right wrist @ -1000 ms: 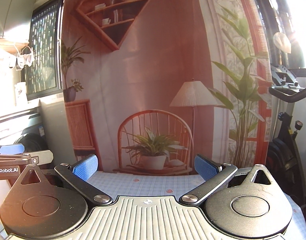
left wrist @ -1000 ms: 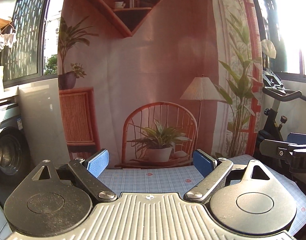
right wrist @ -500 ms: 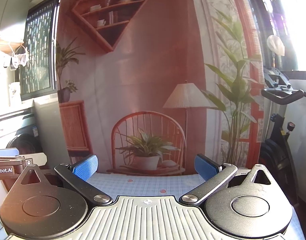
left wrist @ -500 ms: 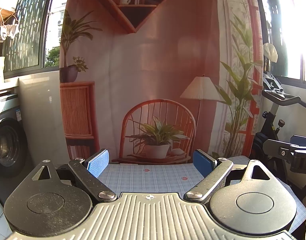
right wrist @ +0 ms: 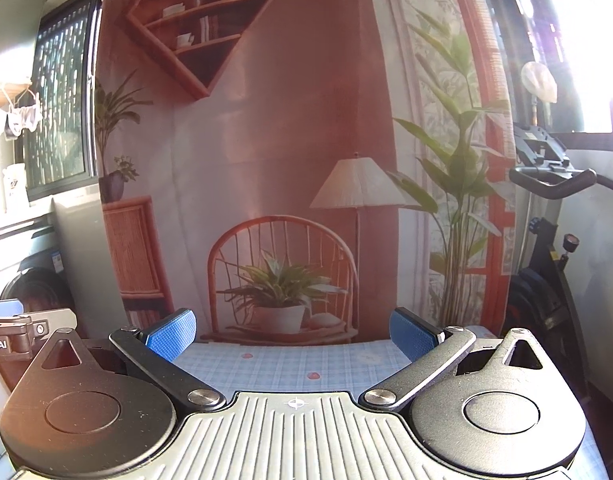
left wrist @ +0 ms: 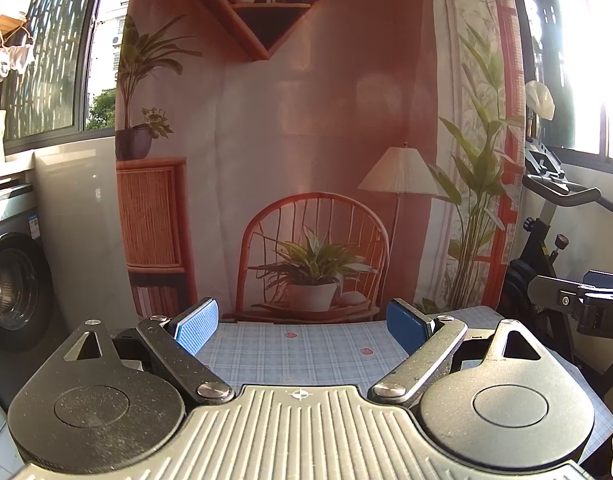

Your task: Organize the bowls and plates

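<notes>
Checked tablecloth, printed backdrop, exercise bike.

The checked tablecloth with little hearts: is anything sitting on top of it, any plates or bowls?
None show. The far strip of the tablecloth holds only printed hearts. Its near part is hidden behind the open left gripper and right gripper.

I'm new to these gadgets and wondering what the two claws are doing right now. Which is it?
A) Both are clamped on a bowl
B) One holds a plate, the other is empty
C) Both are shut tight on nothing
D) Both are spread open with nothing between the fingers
D: the left gripper and the right gripper both have their blue pads wide apart, with only the checked tablecloth showing between them.
</notes>
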A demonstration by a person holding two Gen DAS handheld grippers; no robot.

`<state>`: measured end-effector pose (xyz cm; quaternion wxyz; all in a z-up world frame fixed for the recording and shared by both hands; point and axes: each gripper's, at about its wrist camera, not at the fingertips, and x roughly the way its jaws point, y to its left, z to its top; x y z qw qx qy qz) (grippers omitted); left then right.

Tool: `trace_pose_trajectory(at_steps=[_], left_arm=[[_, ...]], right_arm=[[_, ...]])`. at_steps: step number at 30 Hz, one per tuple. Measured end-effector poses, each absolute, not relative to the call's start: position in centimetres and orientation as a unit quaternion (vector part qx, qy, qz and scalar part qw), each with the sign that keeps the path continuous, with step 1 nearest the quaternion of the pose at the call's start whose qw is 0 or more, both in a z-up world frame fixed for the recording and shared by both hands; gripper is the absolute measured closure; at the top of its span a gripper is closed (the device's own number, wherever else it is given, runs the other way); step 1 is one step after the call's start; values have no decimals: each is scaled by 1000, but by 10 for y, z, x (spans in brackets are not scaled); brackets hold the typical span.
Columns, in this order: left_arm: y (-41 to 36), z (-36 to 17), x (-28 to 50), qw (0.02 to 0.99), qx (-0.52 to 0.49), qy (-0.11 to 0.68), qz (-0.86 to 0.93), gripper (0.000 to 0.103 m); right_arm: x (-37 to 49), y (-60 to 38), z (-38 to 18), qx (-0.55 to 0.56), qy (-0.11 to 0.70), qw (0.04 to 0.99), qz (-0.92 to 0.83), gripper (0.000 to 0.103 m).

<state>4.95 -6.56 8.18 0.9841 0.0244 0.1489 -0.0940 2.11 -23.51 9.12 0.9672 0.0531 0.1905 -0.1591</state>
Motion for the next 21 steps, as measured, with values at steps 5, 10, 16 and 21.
trace_pose_trajectory(at_steps=[5, 10, 16, 21], left_arm=[[-66, 82, 49, 984, 27, 149, -94, 10], [-63, 82, 51, 984, 26, 149, -99, 10], [-61, 81, 53, 983, 30, 148, -106, 10], [-61, 80, 53, 983, 31, 148, -109, 10]], right_arm=[[21, -238, 91, 55, 192, 966, -165, 0], [21, -239, 90, 57, 193, 965, -167, 0], [20, -239, 90, 58, 194, 965, -169, 0], [20, -241, 89, 59, 197, 964, -171, 0]])
